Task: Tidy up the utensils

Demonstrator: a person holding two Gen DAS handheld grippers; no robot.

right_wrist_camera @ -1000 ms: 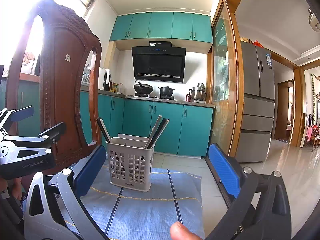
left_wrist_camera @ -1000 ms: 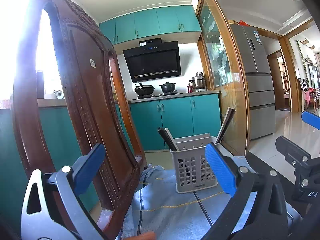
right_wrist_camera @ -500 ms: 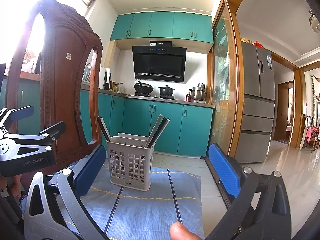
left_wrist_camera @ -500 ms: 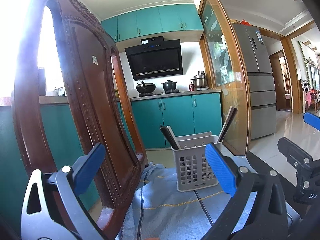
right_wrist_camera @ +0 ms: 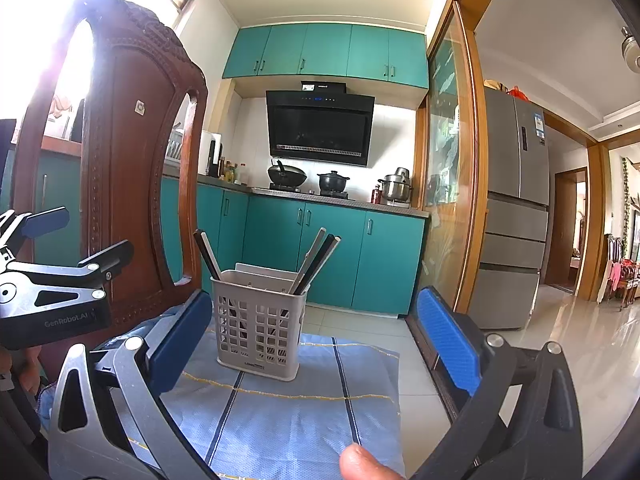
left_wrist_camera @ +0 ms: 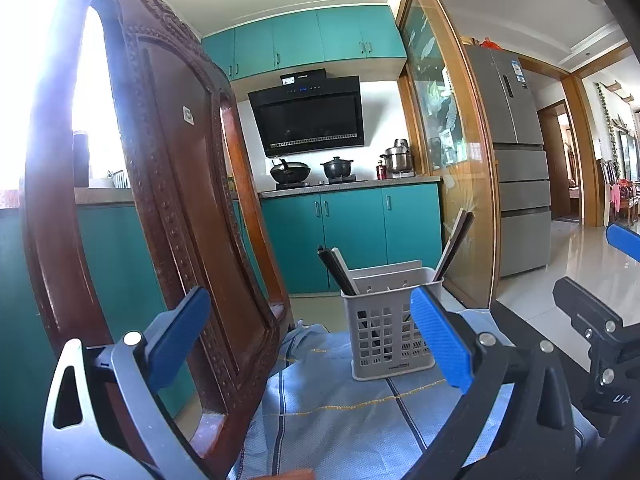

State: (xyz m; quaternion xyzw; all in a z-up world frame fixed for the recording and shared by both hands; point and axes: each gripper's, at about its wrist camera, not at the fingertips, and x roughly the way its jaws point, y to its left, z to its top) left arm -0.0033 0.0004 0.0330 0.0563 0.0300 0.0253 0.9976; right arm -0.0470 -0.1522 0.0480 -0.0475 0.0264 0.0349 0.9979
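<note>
chopsticks lean inside grey basket on cloth.

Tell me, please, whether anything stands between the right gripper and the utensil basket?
Nothing visible does: only bare blue cloth lies between the open right gripper and the utensil basket. The wooden chair stands off to the left.

Both wrist cameras are looking low across the cloth, sharing the basket and kitchen.
</note>
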